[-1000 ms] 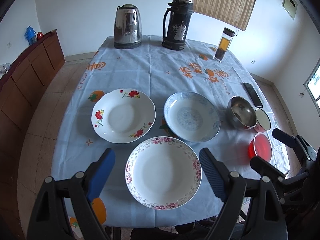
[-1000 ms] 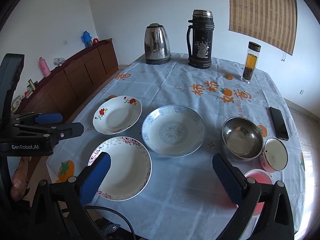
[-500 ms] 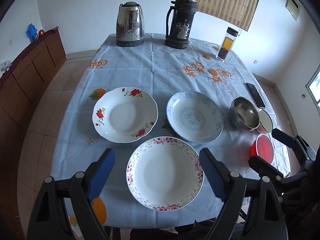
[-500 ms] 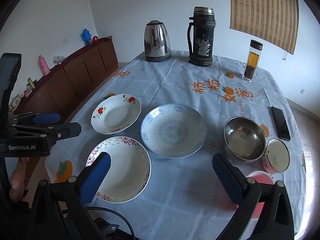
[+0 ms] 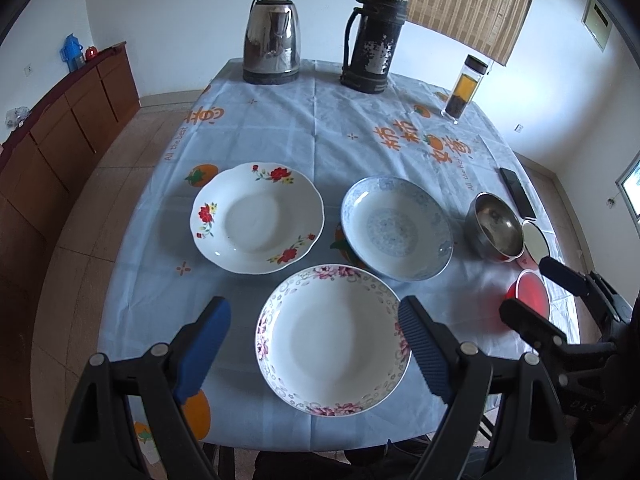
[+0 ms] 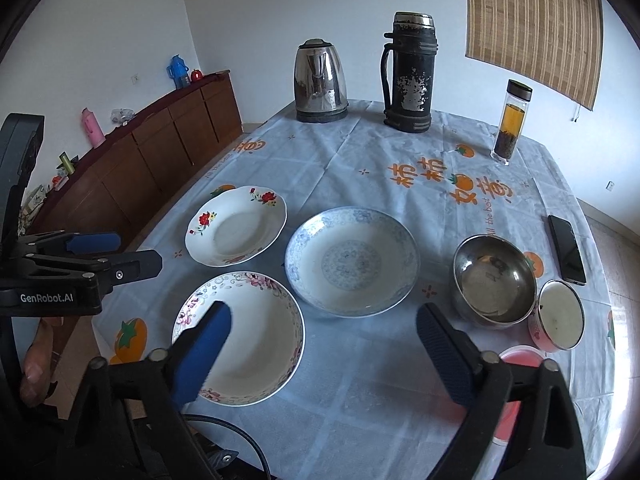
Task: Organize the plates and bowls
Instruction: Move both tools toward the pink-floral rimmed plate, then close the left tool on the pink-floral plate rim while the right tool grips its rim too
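the left gripper [image 5: 314, 344] is spread wide and holds nothing; its blue pads [image 5: 202, 350] flank the pink-rimmed plate [image 5: 334, 340], which lies on the tablecloth [image 5: 320, 128] directly below and between them, without visible contact. ahead and to the left of this gripper lies the red-flower plate [image 5: 258, 218]; ahead and to the right lies the blue-patterned plate [image 5: 396, 228]. all three plates sit close together, whether their rims touch cannot be told.

the right gripper [image 6: 324, 354] is also fully spread and empty. the pink-rimmed plate is partly under its left pad, and the blue-patterned plate is just ahead between the fingers. ahead and to the right stands the steel bowl [image 6: 494, 280], with a small white-lined bowl [image 6: 558, 316] just beside it on the far right. a red bowl [image 6: 516, 364] lies partly hidden behind the right finger.

far ahead of both grippers stand a kettle [image 5: 272, 42], a black flask [image 5: 376, 38] and a tea bottle [image 5: 464, 90]. a phone [image 6: 566, 250] lies right of the steel bowl.
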Tool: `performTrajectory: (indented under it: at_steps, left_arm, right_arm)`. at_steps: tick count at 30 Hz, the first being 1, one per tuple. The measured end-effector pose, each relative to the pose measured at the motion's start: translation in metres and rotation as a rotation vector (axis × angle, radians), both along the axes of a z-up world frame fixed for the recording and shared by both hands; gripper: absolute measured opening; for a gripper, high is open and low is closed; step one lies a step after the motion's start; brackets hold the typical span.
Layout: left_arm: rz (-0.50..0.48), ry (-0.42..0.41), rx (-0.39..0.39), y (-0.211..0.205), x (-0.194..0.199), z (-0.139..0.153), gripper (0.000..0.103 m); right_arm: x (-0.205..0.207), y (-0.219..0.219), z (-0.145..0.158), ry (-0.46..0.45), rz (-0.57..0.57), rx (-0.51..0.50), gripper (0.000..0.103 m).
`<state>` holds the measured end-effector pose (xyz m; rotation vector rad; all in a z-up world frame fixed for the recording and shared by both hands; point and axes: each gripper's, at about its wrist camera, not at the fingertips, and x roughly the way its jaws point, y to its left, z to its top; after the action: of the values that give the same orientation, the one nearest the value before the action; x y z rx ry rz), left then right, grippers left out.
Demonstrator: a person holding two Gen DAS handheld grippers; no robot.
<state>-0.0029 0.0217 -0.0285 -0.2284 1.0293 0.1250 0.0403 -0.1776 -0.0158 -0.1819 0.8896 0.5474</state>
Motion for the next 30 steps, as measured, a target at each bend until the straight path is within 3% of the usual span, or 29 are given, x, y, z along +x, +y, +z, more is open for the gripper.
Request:
performTrajectory:
  at_steps: [7,17,24,30]
  left_arm:
    - [0.038,0.028,-0.001,0.011,-0.002,-0.007,0.087]
    - [0.084,0.115,-0.016,0.033,0.002,-0.051,0.085]
    - [0.097,0.203,-0.062,0.039,0.007,-0.086,0.065]
    - [0.104,0.241,-0.096,0.042,0.009,-0.103,0.058]
  right_arm:
    - [0.001,0.009,-0.008,0.028,0.024,-0.008,0.086]
    - [0.012,0.023,-0.042,0.093,0.04,-0.056,0.085]
    - [0.018,0.03,-0.065,0.131,0.061,-0.097,0.08]
    - [0.024,0.034,-0.085,0.176,0.073,-0.124,0.076]
